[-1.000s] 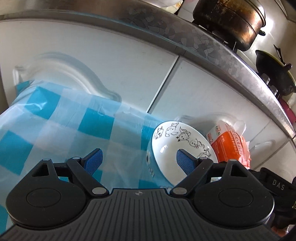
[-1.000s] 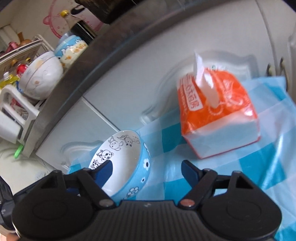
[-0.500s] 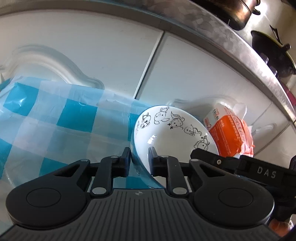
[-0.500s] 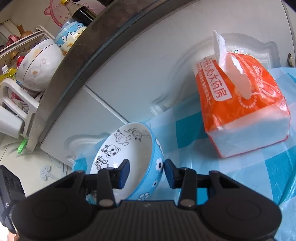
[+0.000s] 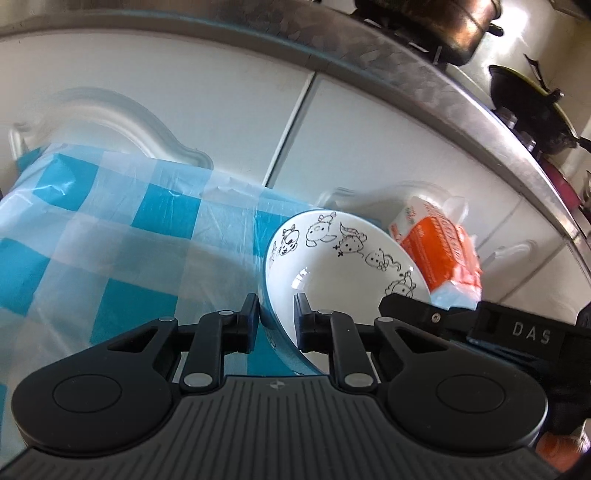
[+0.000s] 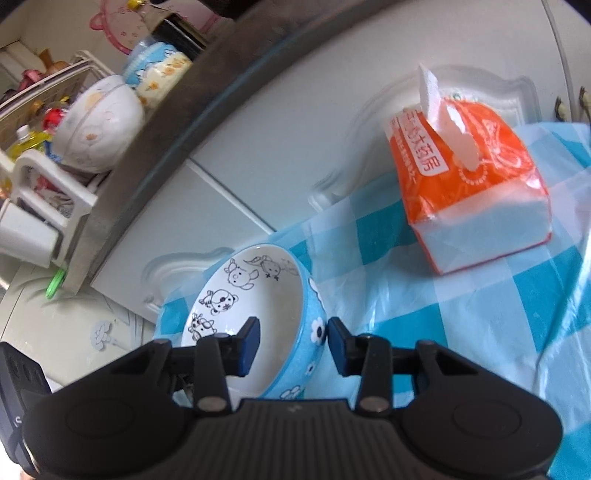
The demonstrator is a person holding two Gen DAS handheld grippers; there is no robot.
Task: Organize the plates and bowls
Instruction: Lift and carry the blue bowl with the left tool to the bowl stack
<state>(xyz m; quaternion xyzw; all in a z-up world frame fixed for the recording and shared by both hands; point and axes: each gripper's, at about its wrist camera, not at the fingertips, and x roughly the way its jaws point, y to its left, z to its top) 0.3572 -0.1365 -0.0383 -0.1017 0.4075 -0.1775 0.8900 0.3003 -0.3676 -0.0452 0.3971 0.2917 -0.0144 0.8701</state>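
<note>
A bowl [image 5: 332, 266], blue outside and white inside with black cartoon animals, is held tilted over the blue checked tablecloth [image 5: 110, 240]. My left gripper [image 5: 276, 317] is shut on its left rim, one finger outside and one inside. My right gripper [image 6: 291, 341] is shut on the opposite rim of the same bowl [image 6: 251, 302]. The right gripper's black body shows at the right of the left wrist view [image 5: 480, 325].
An orange tissue pack [image 6: 469, 177] lies on the cloth beside the bowl. White cabinet doors [image 5: 221, 96] stand close behind, under a metal counter edge [image 5: 406, 74] with pots [image 5: 436, 22]. A dish rack with bowls [image 6: 99, 125] stands on the counter at the left.
Both grippers went from open to shut on opposite rims of the bowl. The bowl has since lifted slightly and the views have shifted a little.
</note>
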